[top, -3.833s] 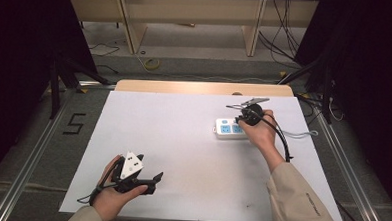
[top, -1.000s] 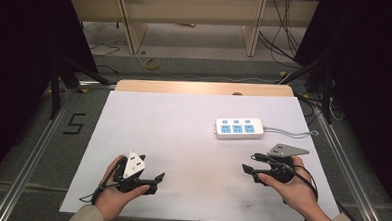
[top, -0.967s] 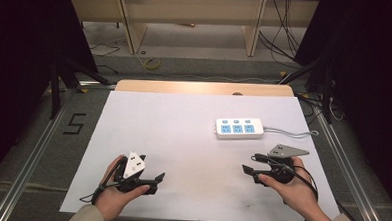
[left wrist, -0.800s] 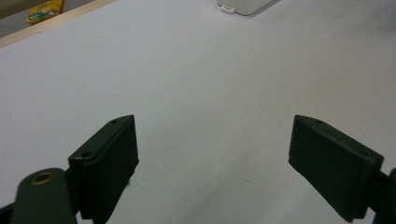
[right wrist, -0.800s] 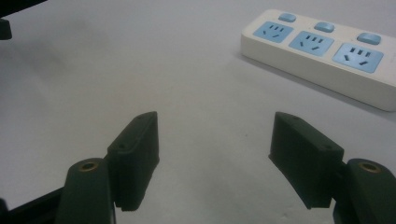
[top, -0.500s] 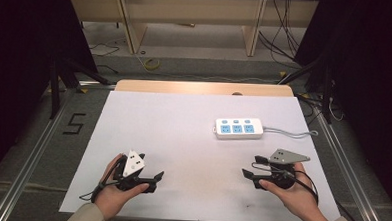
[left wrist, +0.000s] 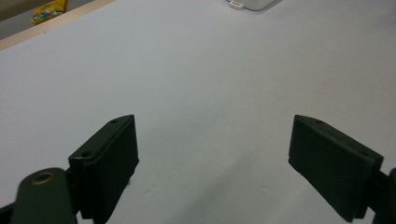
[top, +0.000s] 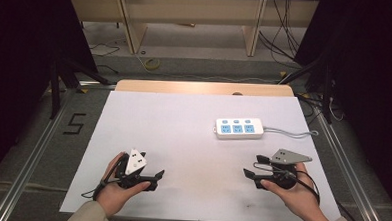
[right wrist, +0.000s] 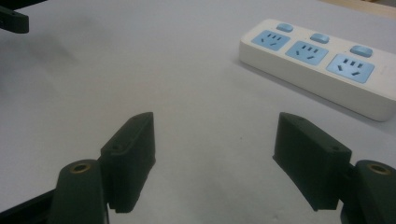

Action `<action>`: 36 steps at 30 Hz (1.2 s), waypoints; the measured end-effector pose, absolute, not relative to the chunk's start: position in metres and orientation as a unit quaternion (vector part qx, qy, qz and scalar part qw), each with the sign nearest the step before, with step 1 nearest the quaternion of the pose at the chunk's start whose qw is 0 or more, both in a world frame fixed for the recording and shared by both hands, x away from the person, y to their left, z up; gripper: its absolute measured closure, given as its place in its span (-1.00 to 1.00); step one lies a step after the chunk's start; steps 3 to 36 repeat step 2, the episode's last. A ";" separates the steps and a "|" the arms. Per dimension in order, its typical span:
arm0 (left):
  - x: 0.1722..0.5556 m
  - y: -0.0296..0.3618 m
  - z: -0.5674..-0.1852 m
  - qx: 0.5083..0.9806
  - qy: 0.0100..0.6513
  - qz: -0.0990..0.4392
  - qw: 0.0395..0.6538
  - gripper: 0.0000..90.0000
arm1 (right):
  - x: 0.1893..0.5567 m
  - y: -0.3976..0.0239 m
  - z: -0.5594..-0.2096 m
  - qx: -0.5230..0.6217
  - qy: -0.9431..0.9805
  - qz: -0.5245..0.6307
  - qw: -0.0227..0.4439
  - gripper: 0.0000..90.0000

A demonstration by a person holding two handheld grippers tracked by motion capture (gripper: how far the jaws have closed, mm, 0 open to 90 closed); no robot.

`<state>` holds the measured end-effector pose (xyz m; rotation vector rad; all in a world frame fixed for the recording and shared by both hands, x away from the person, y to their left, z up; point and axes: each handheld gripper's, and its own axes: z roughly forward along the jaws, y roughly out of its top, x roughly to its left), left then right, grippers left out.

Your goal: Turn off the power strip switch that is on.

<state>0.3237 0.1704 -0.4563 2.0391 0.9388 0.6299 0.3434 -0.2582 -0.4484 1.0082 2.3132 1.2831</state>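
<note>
Resting low at the near edge of the table [top: 184, 115], both grippers sit in the person's hands with nothing between their jaws. Left gripper [top: 157, 176] is near-left, jaws spread wide and pointing right across the white sheet; in the left gripper view its pads [left wrist: 109, 158] stand well apart over bare surface, released. Right gripper [top: 249, 174] is near-right, pointing left toward the middle; its jaws have just been opening and now stand fully spread, empty, grasping nothing. Right gripper view shows the pads [right wrist: 133, 144] wide apart with plain table between them.

Power strip [top: 239, 128] lies flat on the right half of the table, toward the far side, well apart from both grippers and touched by neither. White body, three blue sockets in a row, three small blue buttons along its far edge. Its grey cord [top: 290, 132] runs off right toward the table edge. In the right gripper view the strip [right wrist: 322, 65] is ahead and right of the jaws. Left gripper view catches one corner of it [left wrist: 254, 4] at the top.
</note>
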 end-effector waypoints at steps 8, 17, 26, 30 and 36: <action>0.324 0.170 -0.457 0.805 0.370 0.249 0.392 -0.67 | 0.343 -0.259 -0.448 0.353 0.807 0.448 0.155 -0.35; 0.324 0.170 -0.457 0.805 0.370 0.249 0.392 -0.67 | 0.343 -0.259 -0.448 0.353 0.807 0.448 0.155 -0.35; 0.324 0.170 -0.457 0.805 0.370 0.249 0.392 -0.67 | 0.343 -0.259 -0.448 0.353 0.807 0.448 0.155 -0.35; 0.324 0.170 -0.457 0.805 0.370 0.249 0.392 -0.67 | 0.343 -0.259 -0.448 0.353 0.807 0.448 0.155 -0.35; 0.324 0.170 -0.457 0.805 0.370 0.249 0.392 -0.67 | 0.343 -0.259 -0.448 0.353 0.807 0.448 0.155 -0.35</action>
